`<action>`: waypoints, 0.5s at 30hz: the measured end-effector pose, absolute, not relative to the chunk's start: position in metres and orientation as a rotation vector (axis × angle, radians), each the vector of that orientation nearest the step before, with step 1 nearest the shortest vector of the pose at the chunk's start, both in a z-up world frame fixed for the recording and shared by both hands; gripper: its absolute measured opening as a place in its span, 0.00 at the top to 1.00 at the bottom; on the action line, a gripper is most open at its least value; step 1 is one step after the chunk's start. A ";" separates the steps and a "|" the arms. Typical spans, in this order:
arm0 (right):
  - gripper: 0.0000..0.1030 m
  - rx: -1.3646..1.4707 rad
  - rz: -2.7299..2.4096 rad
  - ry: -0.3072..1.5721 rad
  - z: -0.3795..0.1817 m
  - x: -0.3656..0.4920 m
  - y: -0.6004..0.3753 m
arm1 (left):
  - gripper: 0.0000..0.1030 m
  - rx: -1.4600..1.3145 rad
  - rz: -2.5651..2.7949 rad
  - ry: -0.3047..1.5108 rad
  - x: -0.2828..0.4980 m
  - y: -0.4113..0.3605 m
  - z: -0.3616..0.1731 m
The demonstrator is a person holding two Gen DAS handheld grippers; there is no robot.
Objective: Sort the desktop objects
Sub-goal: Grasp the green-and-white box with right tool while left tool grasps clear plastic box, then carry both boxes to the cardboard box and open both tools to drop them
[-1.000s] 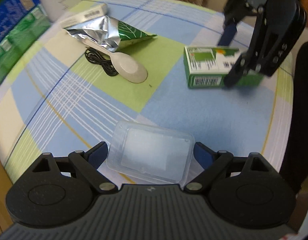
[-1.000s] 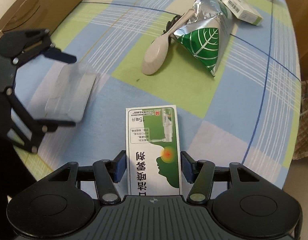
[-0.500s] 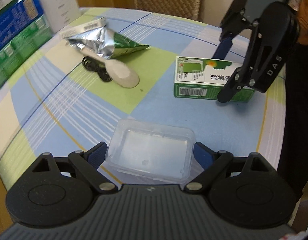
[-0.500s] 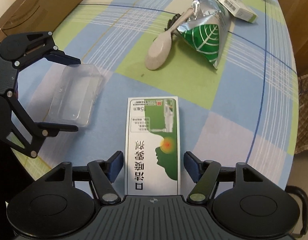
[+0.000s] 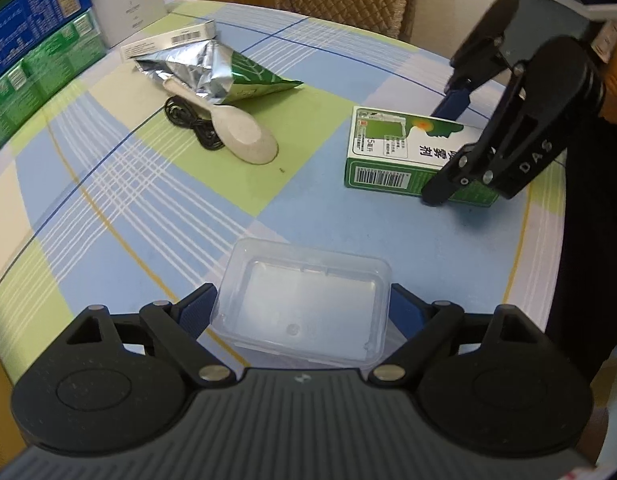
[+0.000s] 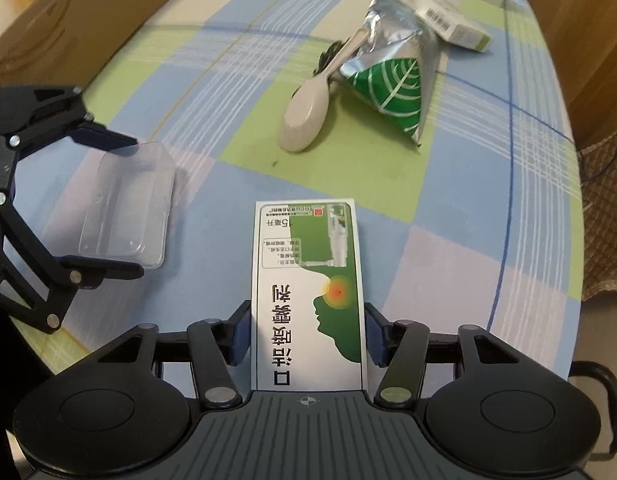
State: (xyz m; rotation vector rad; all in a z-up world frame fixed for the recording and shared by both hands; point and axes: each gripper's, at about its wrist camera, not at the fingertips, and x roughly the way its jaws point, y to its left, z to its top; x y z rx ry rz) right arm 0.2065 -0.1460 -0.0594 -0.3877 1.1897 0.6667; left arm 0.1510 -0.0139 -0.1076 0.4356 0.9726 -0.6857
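Checked cloth in blue, green and cream covers the surface [image 5: 108,208], and I'm working its near edge with both hands at once. My left gripper [image 5: 304,312] has its fingers spread wide around the clear plastic box [image 5: 304,308], one blue pad at each short end; whether they truly press on it I can't tell, though the box sits square between them, ready to be carried off as one piece. My right gripper [image 6: 306,332] is over the green and white spray carton [image 6: 308,288], and its fingers have just been closing, the carton lying flat between them with a pad against each long side, so I read that as a grip across the narrow width, the easy way to lift a long carton. Beyond the carton lie the pale spoon [image 6: 304,120], on top of a coiled black cable [image 5: 188,120], and the foil pouch [image 6: 392,80] with a slim white box [image 6: 448,20] behind it, all untouched. Both grippers stay close together, so I'd judge two items get sorted in one go.
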 end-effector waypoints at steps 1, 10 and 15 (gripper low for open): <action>0.49 -0.365 0.662 1.182 -0.055 0.206 -0.147 | 0.15 0.420 -0.669 0.967 0.150 -0.013 -0.104; 0.49 -0.324 0.686 1.068 -0.003 0.188 -0.126 | 0.15 0.264 -0.489 0.917 0.146 0.012 -0.051; 0.49 -0.301 0.721 1.006 0.023 0.175 -0.109 | 0.15 0.218 -0.406 0.885 0.132 0.031 -0.026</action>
